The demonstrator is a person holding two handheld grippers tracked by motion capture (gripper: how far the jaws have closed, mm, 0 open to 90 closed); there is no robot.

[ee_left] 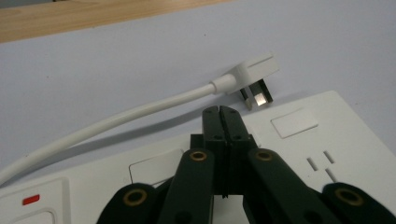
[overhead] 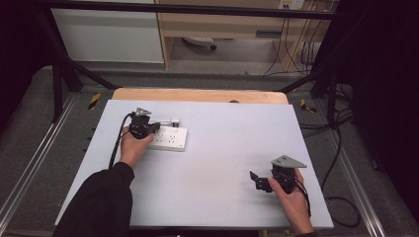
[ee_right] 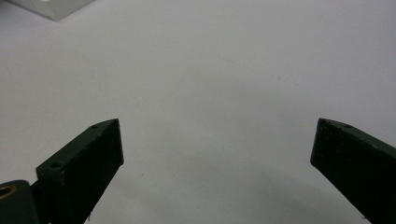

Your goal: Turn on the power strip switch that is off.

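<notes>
Left tool (ee_left: 219, 111) pinched empty over power strip (ee_left: 299, 154); right tool (ee_right: 217, 149) wide above bare table (overhead: 217, 163).

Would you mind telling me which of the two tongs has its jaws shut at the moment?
The left tongs, resting over the white power strip beside the plug, have their jaws pressed together on nothing; the right tongs stand wide open.

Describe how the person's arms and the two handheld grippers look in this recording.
The left gripper and right gripper are black, each with two flat jaws on linkage arms with brass-coloured pivot rings, best seen in the left gripper view. Each carries a grey three-cornered plate on top and trails a black cable. The left forearm wears a dark long sleeve; the right hand shows little of any sleeve.
</notes>
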